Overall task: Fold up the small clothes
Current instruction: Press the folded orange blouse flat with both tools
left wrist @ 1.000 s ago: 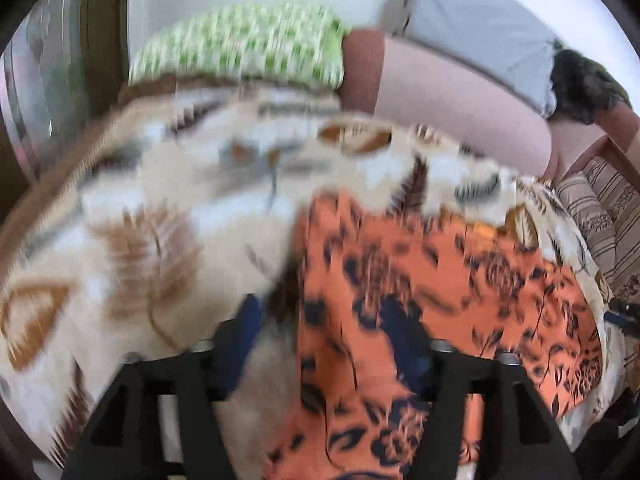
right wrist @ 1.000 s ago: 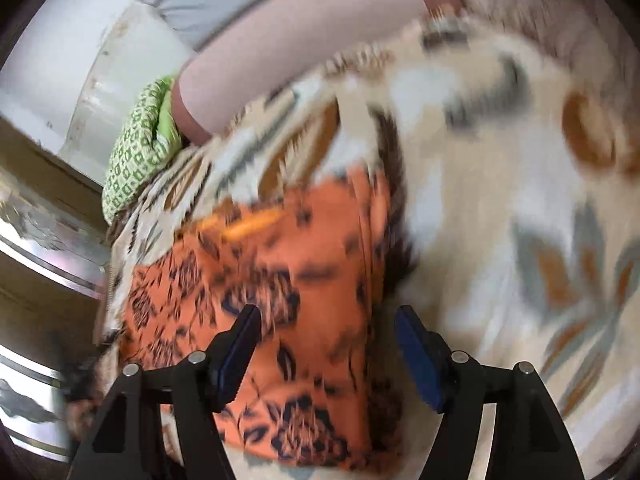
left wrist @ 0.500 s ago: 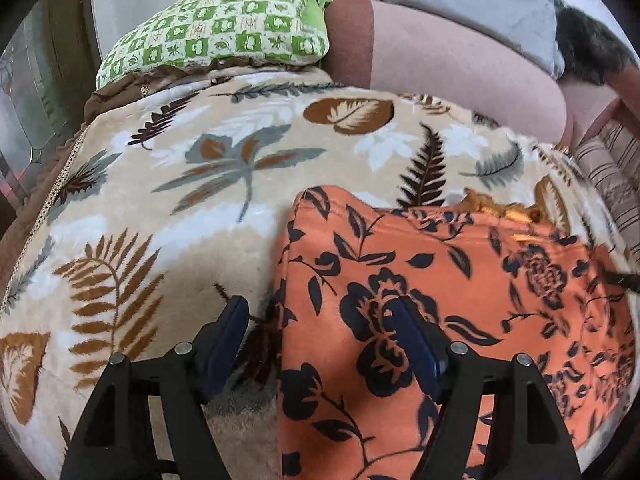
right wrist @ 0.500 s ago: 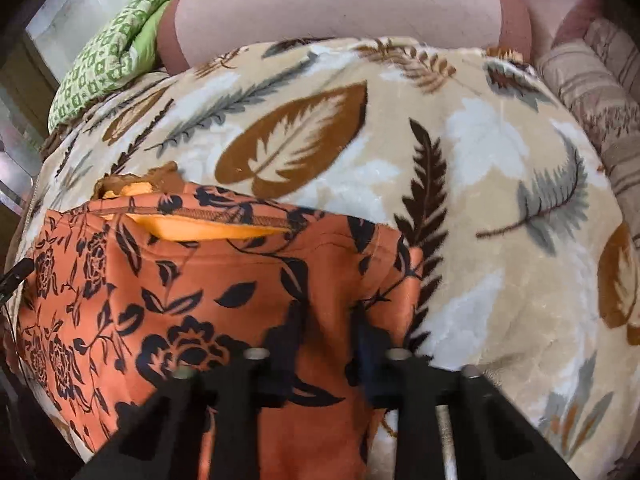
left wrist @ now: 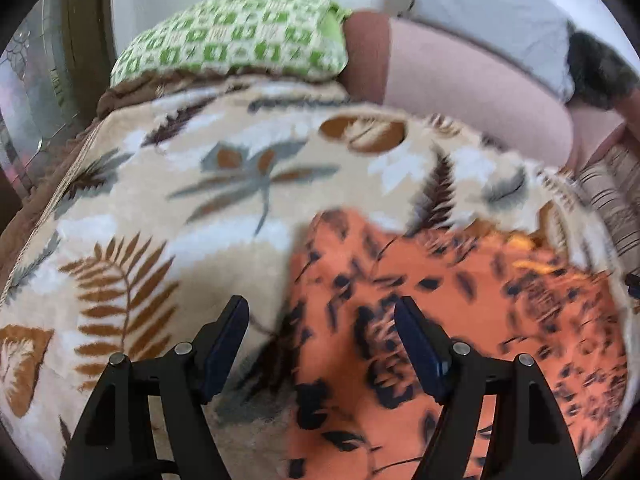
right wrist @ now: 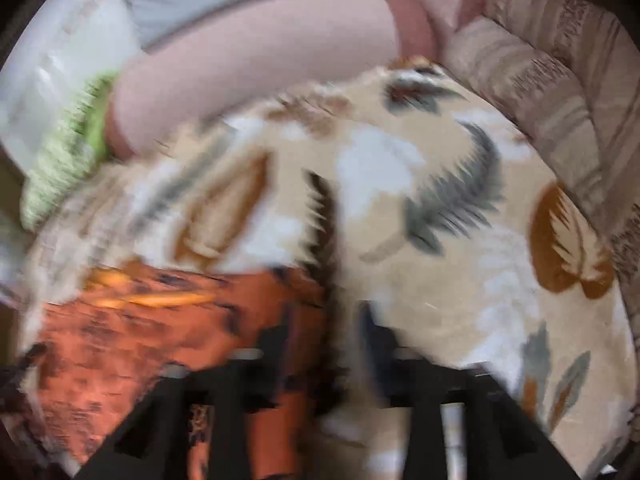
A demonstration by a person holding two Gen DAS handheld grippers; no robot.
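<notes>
An orange garment with a dark floral print (left wrist: 440,320) lies flat on a beige leaf-patterned blanket (left wrist: 160,220). My left gripper (left wrist: 320,344) is open, its fingers straddling the garment's left edge just above it. In the right wrist view the picture is blurred; the garment (right wrist: 160,340) lies at the lower left, with a yellow-orange inner band near its far edge. My right gripper (right wrist: 324,344) hovers at the garment's right edge; the fingers stand partly apart, with no cloth seen between them.
A green-and-white checked pillow (left wrist: 232,40) lies at the back left. A pink bolster (left wrist: 472,80) and a grey cushion (left wrist: 488,12) lie behind the blanket. A striped brown cushion (right wrist: 552,92) is on the right. A dark wooden frame (left wrist: 80,40) borders the left.
My right gripper was nearly closed over the garment's right corner half a second ago; its fingers are now wider apart and the view has swung. My left gripper stayed open and pulled back a little.
</notes>
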